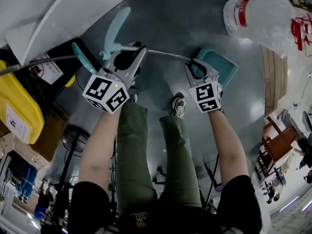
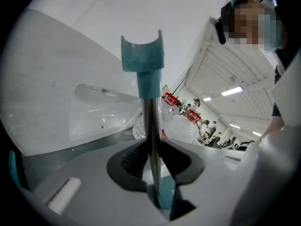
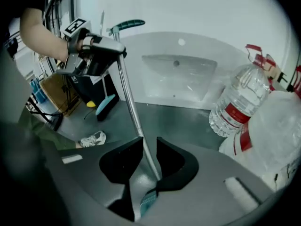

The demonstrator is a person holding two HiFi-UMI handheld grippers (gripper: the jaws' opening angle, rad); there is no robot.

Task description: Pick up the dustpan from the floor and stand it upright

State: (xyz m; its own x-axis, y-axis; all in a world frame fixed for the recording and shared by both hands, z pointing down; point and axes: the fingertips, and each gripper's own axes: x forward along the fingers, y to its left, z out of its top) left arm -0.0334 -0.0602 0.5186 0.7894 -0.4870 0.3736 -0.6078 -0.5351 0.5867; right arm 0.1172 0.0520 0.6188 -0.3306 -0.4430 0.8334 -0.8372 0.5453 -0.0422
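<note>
Dustpan (image 1: 224,62) in our grip: left gripper (image 1: 137,50) and right gripper (image 1: 196,66) both clamp its steel handle (image 1: 165,53), left end and right; smooth metal could slip, tipping it sideways.

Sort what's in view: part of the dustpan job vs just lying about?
Job: dustpan, its metal handle, left tongs and right tongs, both clamped on that handle.
Lying about: water bottles, yellow bin, cardboard box.

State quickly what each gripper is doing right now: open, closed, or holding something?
Left gripper: closed on the dustpan handle.
Right gripper: closed on the same handle, nearer the pan.
</note>
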